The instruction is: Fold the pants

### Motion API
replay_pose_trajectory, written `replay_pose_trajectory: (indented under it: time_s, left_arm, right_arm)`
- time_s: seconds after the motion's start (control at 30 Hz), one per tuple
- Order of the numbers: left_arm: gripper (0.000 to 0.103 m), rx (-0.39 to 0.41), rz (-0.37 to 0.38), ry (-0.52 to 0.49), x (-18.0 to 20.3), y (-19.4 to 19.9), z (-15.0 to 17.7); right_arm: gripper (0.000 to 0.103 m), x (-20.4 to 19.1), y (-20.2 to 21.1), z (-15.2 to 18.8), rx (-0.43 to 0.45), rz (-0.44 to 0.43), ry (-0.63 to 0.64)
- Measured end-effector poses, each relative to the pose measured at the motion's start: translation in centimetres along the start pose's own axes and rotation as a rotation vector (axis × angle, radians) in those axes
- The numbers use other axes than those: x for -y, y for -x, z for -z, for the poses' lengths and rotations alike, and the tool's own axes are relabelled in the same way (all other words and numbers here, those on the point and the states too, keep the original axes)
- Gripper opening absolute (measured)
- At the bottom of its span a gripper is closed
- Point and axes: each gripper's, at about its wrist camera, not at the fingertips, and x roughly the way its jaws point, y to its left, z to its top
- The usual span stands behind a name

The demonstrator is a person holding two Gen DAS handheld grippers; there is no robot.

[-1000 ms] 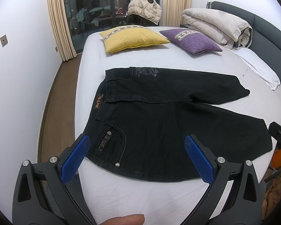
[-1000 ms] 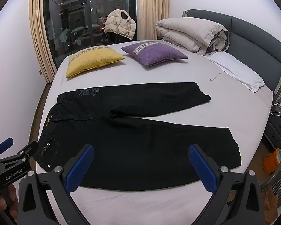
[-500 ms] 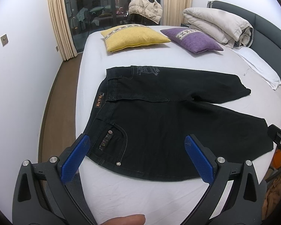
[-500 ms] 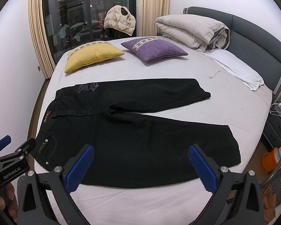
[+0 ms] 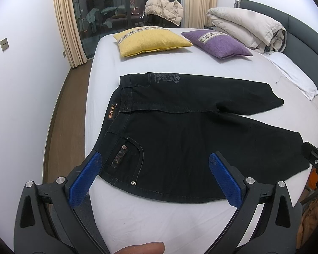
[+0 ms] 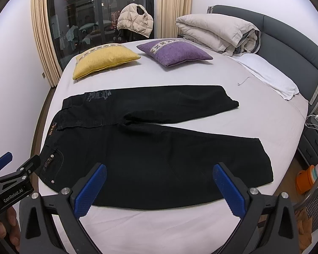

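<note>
A: Report surroundings and obstructions.

B: The bed [image 5: 137,222] carries 5 items besides the garment. A yellow cushion [image 5: 152,40] lies at the far left and a purple cushion [image 5: 217,43] at the far centre, apart from each other. A folded beige duvet [image 5: 246,27] sits at the far right against the grey headboard [image 5: 307,42], with a white pillow [image 5: 294,74] just near of it. A beige puffer vest [image 6: 135,20] hangs beyond the far edge of the bed, in front of the dark window [image 6: 84,10]. An orange container [image 6: 305,180] stands on the floor at the right. Nothing lies on the garment.

A: Report garment condition.

B: The black pants [image 5: 190,133] lie flat on the near half of the bed, waistband to the left, legs running right. The far leg is shorter in view and angles away from the near leg, leaving a wedge of sheet between the 2 hems. A brown waist label [image 5: 112,111], a rivet and pale stitching show at the near-left pocket. A grey print marks the far hip.

A: Report claw status.

B: The left claw [image 5: 152,182] has its blue pads spread wide, holding nothing, above the waistband end. The right claw [image 6: 159,190] is likewise spread wide and empty, above the near leg. Neither touches the fabric.
</note>
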Motion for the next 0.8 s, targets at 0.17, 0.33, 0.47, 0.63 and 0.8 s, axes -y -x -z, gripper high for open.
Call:
replay_pose_trajectory:
  time_s: [0.17,0.33,0.47,0.63,0.8]
  left_arm:
    - [0.103,0.001,0.0,-0.001,0.08,0.05,0.06]
    - [0.103,0.0,-0.001,-0.001,0.13,0.05,-0.01]
    - [0.103,0.0,-0.001,-0.001,0.11,0.04,0.01]
    - [0.103,-0.001,0.0,0.0,0.11,0.05,-0.04]
    - [0.103,-0.001,-0.001,0.0,0.13,0.06,-0.08]
  right_arm:
    - [0.103,-0.04,-0.01,0.14,-0.003,0.0,0.001]
    - [0.103,-0.11,-0.01,0.17,-0.006,0.0,0.001]
    - [0.103,-0.15,0.01,0.25,-0.006,-0.001,0.001]
    - [0.103,-0.15,-0.01,0.15,-0.007,0.0,0.001]
    - [0.103,-0.25,-0.11,0.09,-0.009,-0.001,0.001]
